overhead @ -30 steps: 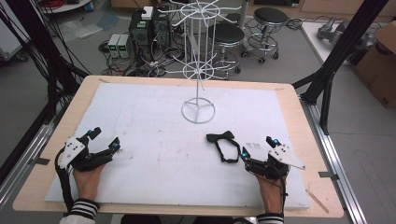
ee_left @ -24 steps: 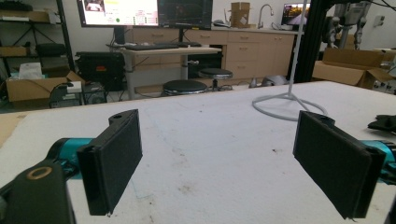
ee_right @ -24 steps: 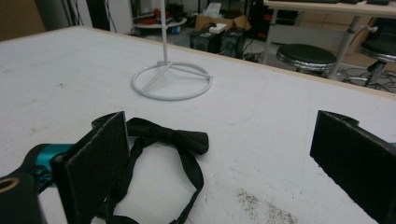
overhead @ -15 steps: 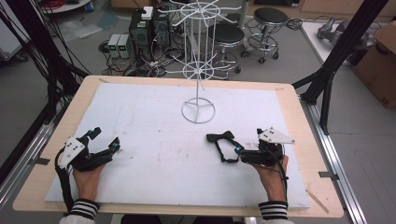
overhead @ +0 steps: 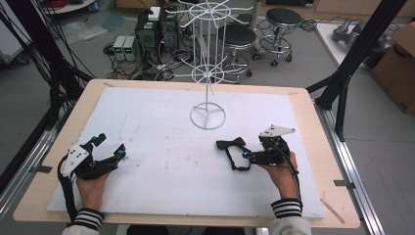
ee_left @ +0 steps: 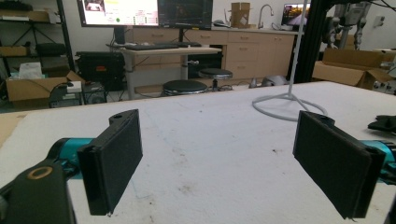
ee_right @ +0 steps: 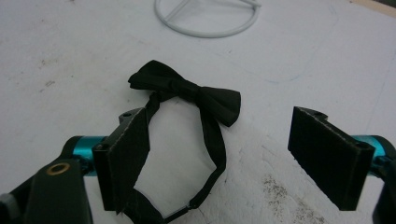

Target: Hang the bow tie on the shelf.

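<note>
Right gripper view showed the right gripper (ee_right: 219, 161) spread wide, the bow tie (ee_right: 187, 91) lying just ahead between its fingers (ee_right: 128, 154); a pickup looked imminent, needing closure on the strap. Left gripper (ee_left: 217, 161) also gaped.

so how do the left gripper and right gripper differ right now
The left gripper has only bare white mat between its jaws, while the right gripper has the black bow tie's strap loop lying between its jaws. In the high view, the left gripper points up and to the right, away from the person, while the right gripper points left across the table at the bow tie. Both are open, held low over the mat.
</note>
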The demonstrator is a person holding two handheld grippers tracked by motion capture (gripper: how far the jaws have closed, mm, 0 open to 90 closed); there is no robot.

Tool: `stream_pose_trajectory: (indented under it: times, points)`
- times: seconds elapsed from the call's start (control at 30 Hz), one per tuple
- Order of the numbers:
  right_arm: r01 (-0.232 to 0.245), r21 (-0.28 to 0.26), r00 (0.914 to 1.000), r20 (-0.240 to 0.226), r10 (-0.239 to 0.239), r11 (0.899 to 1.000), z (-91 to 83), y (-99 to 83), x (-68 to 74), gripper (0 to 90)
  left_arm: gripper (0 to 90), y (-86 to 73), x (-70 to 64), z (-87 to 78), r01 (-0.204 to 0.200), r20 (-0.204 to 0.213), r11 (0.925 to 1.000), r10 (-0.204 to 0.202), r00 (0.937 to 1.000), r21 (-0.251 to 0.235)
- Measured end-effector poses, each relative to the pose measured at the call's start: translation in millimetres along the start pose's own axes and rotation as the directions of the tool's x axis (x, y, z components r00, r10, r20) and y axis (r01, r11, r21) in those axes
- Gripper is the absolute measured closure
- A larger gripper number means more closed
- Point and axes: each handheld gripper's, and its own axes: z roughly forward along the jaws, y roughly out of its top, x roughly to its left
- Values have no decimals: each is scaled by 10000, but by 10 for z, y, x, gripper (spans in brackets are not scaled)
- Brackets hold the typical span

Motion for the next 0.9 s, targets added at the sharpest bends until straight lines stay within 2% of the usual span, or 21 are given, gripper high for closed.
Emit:
stream_pose_trajectory:
  times: [0.23, 0.4, 0.5, 0.6, 0.73, 0.9]
  points:
    - [-207, 1067, 9996, -167, 226, 9941, 118, 57, -51, 258, 160, 0, -1, 1, -19, 17, 10000, 19, 10000, -15]
    - [-64, 1496, 9994, -324, 114, 9887, 187, 72, -66, 327, 160, 0, 1, 0, -19, 23, 10000, 19, 10000, -4]
    - [47, 1916, 9994, -346, 20, 9815, 229, 93, -77, 352, 160, 0, 1, 0, 1, 12, 10000, -1, 10000, -5]
    - [53, 2024, 9989, -466, 42, 9793, 258, 110, -85, 385, 160, 0, 0, -1, -26, 30, 10000, 26, 10000, 1]
    - [352, 2776, 9984, -521, -216, 9600, 326, 147, -89, 395, 160, 0, 0, 0, 0, 17, 10000, 0, 10000, -9]
    - [552, 3105, 9973, -639, -371, 9490, 387, 192, -102, 443, 160, 0, 1, -1, -19, 29, 10000, 19, 10000, -1]
